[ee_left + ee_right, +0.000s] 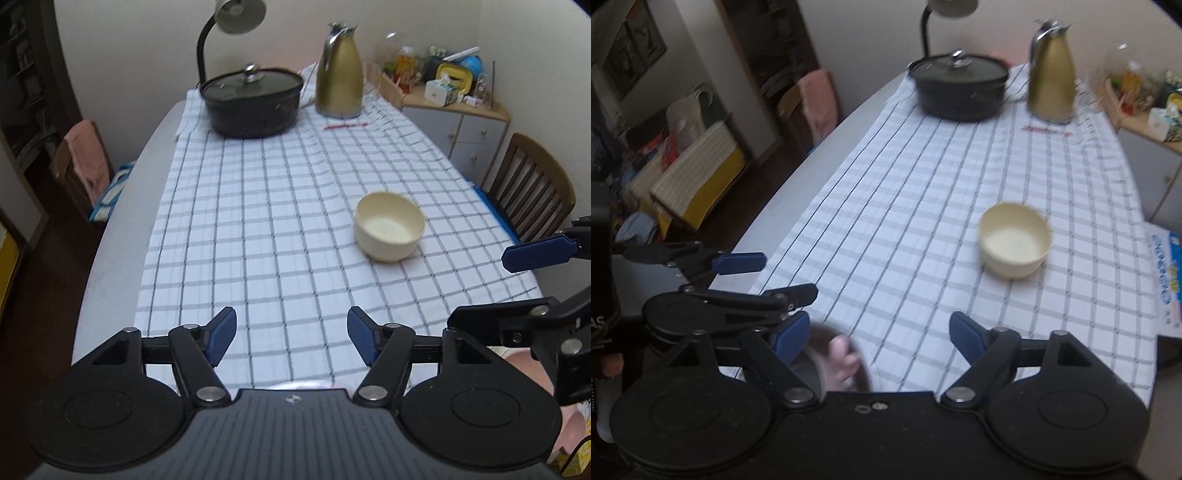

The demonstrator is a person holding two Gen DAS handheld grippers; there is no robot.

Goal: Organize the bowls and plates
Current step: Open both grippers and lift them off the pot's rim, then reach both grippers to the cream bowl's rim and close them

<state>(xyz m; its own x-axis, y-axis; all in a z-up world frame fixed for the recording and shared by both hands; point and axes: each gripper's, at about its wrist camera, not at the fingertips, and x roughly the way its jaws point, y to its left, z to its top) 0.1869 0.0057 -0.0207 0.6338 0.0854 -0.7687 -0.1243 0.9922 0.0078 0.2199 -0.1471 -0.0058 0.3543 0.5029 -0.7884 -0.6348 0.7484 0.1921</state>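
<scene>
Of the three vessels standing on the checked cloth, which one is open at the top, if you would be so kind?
The cream bowl, alone nearer the tools. The black pot wears a glass lid, and the gold jug is capped; both stand at the far end.

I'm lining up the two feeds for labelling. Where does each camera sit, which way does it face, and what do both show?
Left wrist: sits on the left tool, angled down along the checked tablecloth; its own open fingers show, and the right tool's finger at the right edge.
Right wrist: sits on the right tool, same direction; open fingers show, with the left tool at the left.
Shared: cream bowl, black lidded pot, gold jug, lamp.
</scene>
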